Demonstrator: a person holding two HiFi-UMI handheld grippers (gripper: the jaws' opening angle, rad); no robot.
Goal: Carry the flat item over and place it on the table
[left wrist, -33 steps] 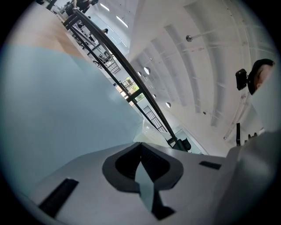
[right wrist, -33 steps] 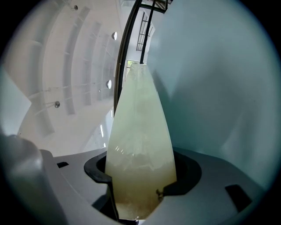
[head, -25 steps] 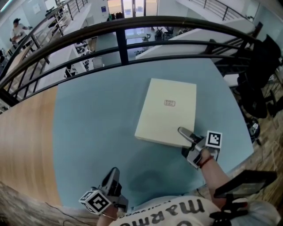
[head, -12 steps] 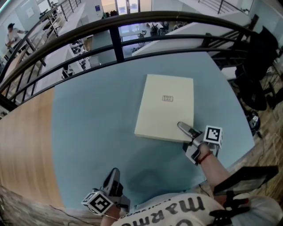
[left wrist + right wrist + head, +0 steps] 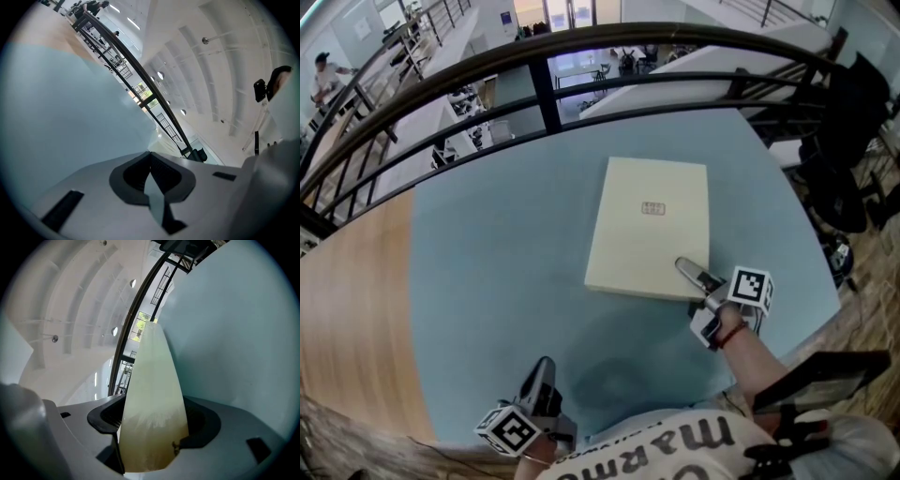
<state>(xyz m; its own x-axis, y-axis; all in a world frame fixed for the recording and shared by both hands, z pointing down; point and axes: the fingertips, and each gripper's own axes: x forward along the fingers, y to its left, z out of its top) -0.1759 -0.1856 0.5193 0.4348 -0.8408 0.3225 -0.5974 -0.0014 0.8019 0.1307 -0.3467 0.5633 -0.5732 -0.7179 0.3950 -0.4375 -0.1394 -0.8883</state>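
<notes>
We see a wide table (image 5: 487,281) with a pale blue-green top that fills most of the head view; a strip of wood-grain surface (image 5: 347,319) adjoins it on the left. Beyond its far edge curves a black railing (image 5: 553,89), with a lower floor visible through the bars.

On the right half of the table lies the flat item (image 5: 647,225), a cream rectangular box. Its long sides run away from us, its underside is flat on the tabletop, and a small label (image 5: 653,208) sits near the middle of its top face.

At the box's near right corner we find the right gripper (image 5: 684,272). One finger reaches over the top face, and in the right gripper view the cream edge stands between the two jaws. The jaws have just been opening. They are spread wide around the edge, with a sliver of gap on one side, so they do not clamp it.

The left gripper (image 5: 542,367) hovers low over the near edge of the table, well apart from the box. Its jaws are pressed together with nothing between them.

Each gripper carries a marker cube, the right one (image 5: 750,289) just beside the box's corner and the left one (image 5: 508,431) close to our shirt (image 5: 675,450).
</notes>
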